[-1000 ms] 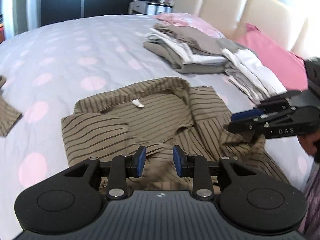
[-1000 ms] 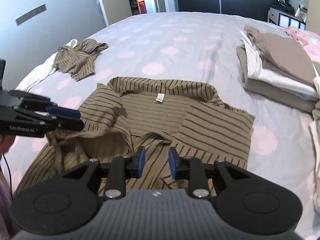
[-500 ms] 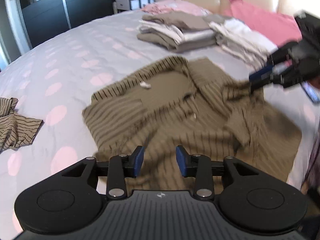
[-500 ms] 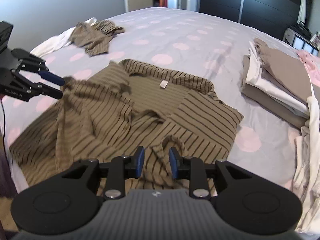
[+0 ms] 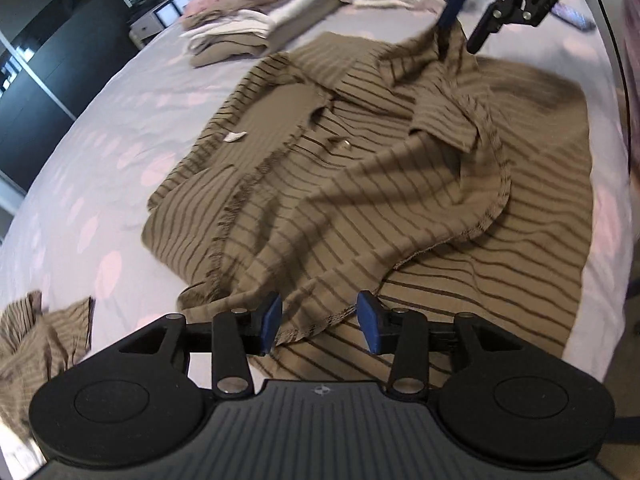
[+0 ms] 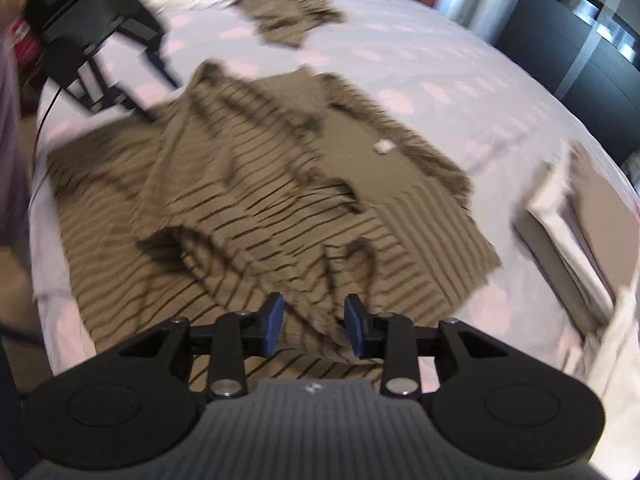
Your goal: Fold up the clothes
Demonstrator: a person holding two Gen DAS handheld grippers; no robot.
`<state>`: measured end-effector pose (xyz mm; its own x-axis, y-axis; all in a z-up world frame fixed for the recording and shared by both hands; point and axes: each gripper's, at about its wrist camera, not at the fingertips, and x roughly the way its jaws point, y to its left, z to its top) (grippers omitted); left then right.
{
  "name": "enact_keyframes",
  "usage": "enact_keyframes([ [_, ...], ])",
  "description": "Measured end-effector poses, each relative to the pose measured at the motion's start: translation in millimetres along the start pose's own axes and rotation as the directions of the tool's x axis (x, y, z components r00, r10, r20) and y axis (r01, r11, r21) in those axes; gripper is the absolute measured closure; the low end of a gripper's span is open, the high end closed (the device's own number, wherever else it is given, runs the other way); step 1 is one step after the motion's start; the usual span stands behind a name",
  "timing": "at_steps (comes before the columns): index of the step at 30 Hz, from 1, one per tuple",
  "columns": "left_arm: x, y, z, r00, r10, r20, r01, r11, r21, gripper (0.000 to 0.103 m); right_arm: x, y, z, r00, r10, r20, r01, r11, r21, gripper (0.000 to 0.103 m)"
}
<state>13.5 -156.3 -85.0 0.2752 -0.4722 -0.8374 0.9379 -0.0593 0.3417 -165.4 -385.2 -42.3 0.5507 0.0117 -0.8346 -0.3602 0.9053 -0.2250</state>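
A brown striped shirt (image 5: 360, 184) lies spread and rumpled on the bed, collar at the far side, also filling the right wrist view (image 6: 256, 184). My left gripper (image 5: 319, 322) sits at its near hem. Its jaws are opening, and the hem lies loose between the pads without touching them. From the right wrist view the left gripper (image 6: 158, 80) is a blur at the upper left, fingers apart. My right gripper (image 6: 313, 326) has a raised fold filling the gap between its pads while its jaws open. In the left wrist view the right gripper (image 5: 466, 20) has cloth peaking up to it.
Stacks of folded clothes (image 5: 256, 28) sit beyond the shirt, also at the right in the right wrist view (image 6: 580, 232). A second crumpled striped garment (image 6: 288, 12) lies far off (image 5: 36, 340). The polka-dot bedspread (image 5: 100, 152) surrounds everything. A dark wardrobe (image 6: 580, 40) stands behind.
Both views have rolled and shifted sideways across the shirt. Both pairs of jaws stand wider apart, the left clearly so. The cloth at the left gripper has gone slack.
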Motion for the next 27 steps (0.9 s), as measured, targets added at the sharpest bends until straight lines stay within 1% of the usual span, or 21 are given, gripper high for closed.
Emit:
enact_keyframes([
  [2,10,-5,0,1.0,0.012,-0.005,-0.012,0.999,0.034,0.064,11,4,1,0.999,-0.02,-0.032,0.018,0.999,-0.045,0.066],
  [3,15,-5,0,1.0,0.024,-0.011,-0.023,0.999,0.042,0.064,16,3,0,0.999,-0.026,-0.048,0.024,0.998,-0.052,0.069],
  [4,20,-5,0,0.999,0.04,-0.02,-0.039,0.998,0.043,0.068,21,3,-1,0.997,-0.033,-0.063,0.029,0.998,-0.059,0.075],
  [5,24,-4,0,0.998,0.049,-0.026,-0.047,0.998,0.04,0.072,24,0,-1,0.997,-0.035,-0.069,0.032,0.999,-0.044,0.083],
  [6,27,-2,1,0.998,0.053,-0.03,-0.052,0.998,0.025,0.079,25,-4,-1,0.997,-0.036,-0.073,0.035,0.999,-0.024,0.095],
  [7,28,2,1,0.998,0.059,-0.035,-0.059,0.998,0.003,0.09,27,-8,-2,0.996,-0.038,-0.077,0.038,0.999,-0.005,0.096],
  [9,29,11,2,0.997,0.07,-0.039,-0.072,0.996,-0.049,0.102,24,-20,-2,0.997,-0.057,-0.05,0.06,0.996,0.071,0.097],
  [11,24,27,4,0.997,0.071,-0.013,-0.072,0.986,-0.148,0.103,19,-35,-2,0.996,-0.084,-0.013,0.085,0.983,0.162,0.099],
  [12,21,37,5,0.997,0.071,0.003,-0.068,0.976,-0.206,0.103,16,-43,-2,0.994,-0.106,0.005,0.103,0.973,0.208,0.099],
  [14,18,58,6,0.997,0.075,0.021,-0.064,0.944,-0.322,0.103,13,-59,-3,0.989,-0.148,0.018,0.136,0.948,0.288,0.099],
  [15,18,68,6,0.997,0.071,0.023,-0.057,0.924,-0.377,0.103,13,-66,-2,0.986,-0.168,0.01,0.155,0.933,0.324,0.099],
  [17,21,84,5,0.997,0.08,0.015,-0.064,0.888,-0.456,0.103,18,-80,-3,0.982,-0.189,-0.008,0.177,0.905,0.387,0.099],
  [19,25,93,3,0.995,0.097,0.002,-0.084,0.868,-0.49,0.103,24,-87,-3,0.98,-0.201,-0.004,0.184,0.886,0.425,0.099],
  [22,31,103,5,0.991,0.13,-0.009,-0.116,0.85,-0.514,0.103,33,-97,-2,0.975,-0.224,0.001,0.198,0.859,0.472,0.1],
  [25,38,110,8,0.989,0.149,-0.02,-0.137,0.834,-0.535,0.103,44,-104,5,0.959,-0.283,-0.026,0.26,0.837,0.482,0.103],
  [27,39,115,8,0.985,0.174,-0.019,-0.155,0.817,-0.555,0.103,48,-111,9,0.947,-0.318,-0.037,0.292,0.811,0.507,0.103],
])
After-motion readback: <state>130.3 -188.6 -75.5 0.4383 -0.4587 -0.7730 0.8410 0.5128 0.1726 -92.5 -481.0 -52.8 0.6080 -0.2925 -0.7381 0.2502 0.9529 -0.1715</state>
